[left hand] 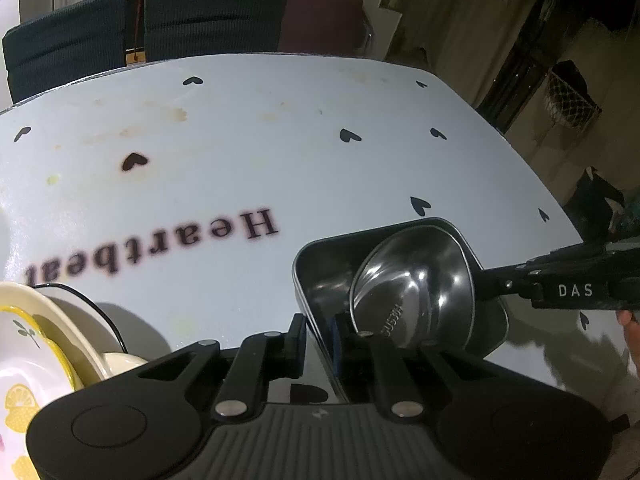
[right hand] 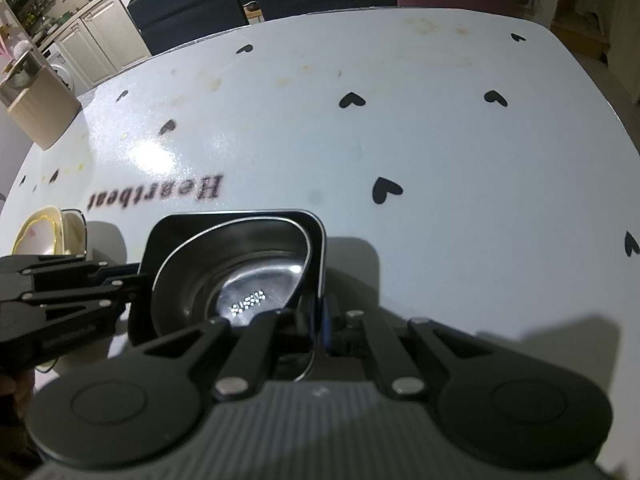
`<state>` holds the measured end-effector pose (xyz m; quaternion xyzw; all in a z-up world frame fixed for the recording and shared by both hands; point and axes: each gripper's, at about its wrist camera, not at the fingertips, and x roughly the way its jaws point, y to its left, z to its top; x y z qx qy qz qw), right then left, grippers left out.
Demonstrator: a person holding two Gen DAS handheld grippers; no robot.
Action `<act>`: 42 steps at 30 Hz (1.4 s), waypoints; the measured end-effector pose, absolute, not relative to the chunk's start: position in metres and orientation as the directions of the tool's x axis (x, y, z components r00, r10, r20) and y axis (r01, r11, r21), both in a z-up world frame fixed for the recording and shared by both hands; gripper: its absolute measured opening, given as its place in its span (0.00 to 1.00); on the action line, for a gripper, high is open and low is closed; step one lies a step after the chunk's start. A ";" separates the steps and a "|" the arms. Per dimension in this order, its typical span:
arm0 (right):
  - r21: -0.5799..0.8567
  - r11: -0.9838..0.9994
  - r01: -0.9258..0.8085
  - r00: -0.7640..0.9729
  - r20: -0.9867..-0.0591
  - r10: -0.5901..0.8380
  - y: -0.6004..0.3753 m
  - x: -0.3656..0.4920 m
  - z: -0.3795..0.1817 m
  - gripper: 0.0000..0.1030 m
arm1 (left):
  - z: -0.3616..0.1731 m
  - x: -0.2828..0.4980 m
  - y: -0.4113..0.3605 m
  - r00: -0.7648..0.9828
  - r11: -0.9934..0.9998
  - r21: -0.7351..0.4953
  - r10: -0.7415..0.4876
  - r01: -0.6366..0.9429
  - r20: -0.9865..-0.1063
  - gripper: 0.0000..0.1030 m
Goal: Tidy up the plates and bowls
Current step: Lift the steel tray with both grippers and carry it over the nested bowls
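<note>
Landmark: dark square tray point(left hand: 320, 276), standing on the tabletop point(left hand: 240, 160) just right of the "Heartbeat" lettering.
Steel bowl: the steel bowl point(left hand: 412, 288) leans tilted inside the tray, its rim against the tray's far wall, not yet seated flat.
Left tongs: the left tongs point(left hand: 320, 338) are closed to a narrow gap on the tray's near wall, one finger inside and one outside.
Right tongs: the right tongs point(right hand: 318, 320) are pinched almost fully together on the tray's right-hand wall; whether the bowl's rim is also caught cannot be told.
Ceramic stack: cream and lemon-print dishes point(left hand: 44, 332) sit well left of the tray.
Technique (judgement): keep both grips level so the tray does not twist; let the bowl settle flat before moving the tray toward the stack.
Hazard (judgement): thin walls may slip; the polished bowl could slide out.
</note>
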<state>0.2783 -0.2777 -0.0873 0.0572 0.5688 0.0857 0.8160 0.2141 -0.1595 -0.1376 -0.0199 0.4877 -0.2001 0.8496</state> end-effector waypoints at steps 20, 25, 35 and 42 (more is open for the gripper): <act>0.254 0.967 -0.032 0.341 -0.906 0.250 -0.287 0.277 -0.086 0.04 | -0.150 0.227 -0.139 0.399 0.882 -0.428 -0.471 0.198 -0.787 0.11; 0.296 0.955 -0.020 0.383 -0.880 0.281 -0.294 0.273 -0.078 0.04 | -0.138 0.227 -0.131 0.434 0.866 -0.466 -0.495 0.180 -0.753 0.11; 0.371 0.929 -0.007 0.459 -0.824 0.333 -0.295 0.263 -0.056 0.04 | -0.092 0.221 -0.112 0.523 0.848 -0.499 -0.512 0.180 -0.682 0.11; 0.422 0.905 -0.048 0.520 -0.763 0.383 -0.281 0.260 -0.029 0.04 | -0.053 0.207 -0.088 0.585 0.870 -0.456 -0.473 0.189 -0.659 0.11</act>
